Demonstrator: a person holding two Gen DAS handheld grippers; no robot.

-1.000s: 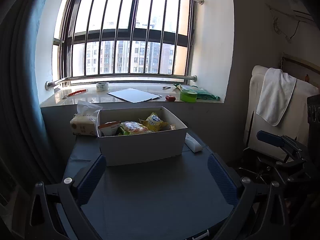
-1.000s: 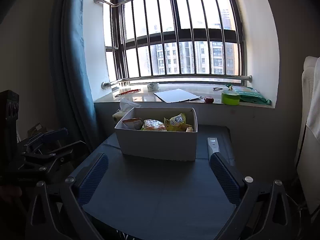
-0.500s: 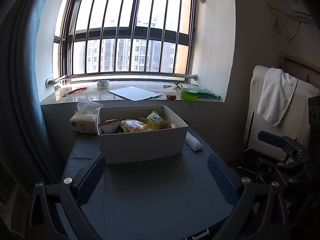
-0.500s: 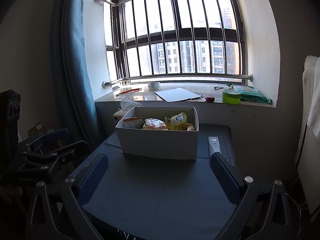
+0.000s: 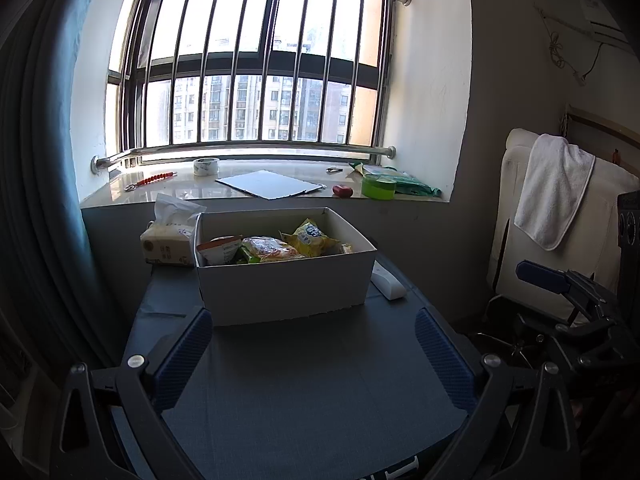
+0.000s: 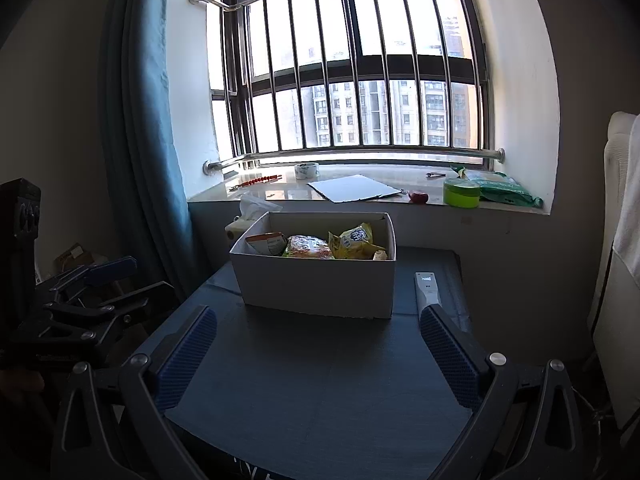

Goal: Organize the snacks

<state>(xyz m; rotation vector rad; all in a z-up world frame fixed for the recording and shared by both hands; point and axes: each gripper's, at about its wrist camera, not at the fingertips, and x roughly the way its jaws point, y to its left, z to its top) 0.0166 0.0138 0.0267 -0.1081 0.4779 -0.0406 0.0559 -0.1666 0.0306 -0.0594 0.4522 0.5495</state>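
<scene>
A white cardboard box [image 5: 284,288] [image 6: 316,288] stands at the far side of a dark blue table [image 5: 312,380] [image 6: 320,380]. Inside it lie several snack packets: a yellow bag [image 5: 314,238] [image 6: 356,242], an orange-green packet [image 5: 266,249] [image 6: 309,247] and a white-red pouch [image 5: 220,248] [image 6: 267,243]. My left gripper [image 5: 312,354] hovers open over the near table, well short of the box, nothing between its fingers. My right gripper [image 6: 318,354] is likewise open and holds nothing. Each gripper shows at the other view's edge.
A tissue pack [image 5: 170,240] sits left of the box, a white remote [image 5: 387,283] [image 6: 427,290] to its right. The windowsill holds a tape roll [image 5: 206,166], a white sheet [image 5: 268,184], a green tub [image 5: 378,186]. A towel [image 5: 554,184] hangs on a chair at right; blue curtain [image 6: 136,128] at left.
Both views have shifted only slightly; the box sits a touch closer in the left wrist view. Nothing was grasped or released.
</scene>
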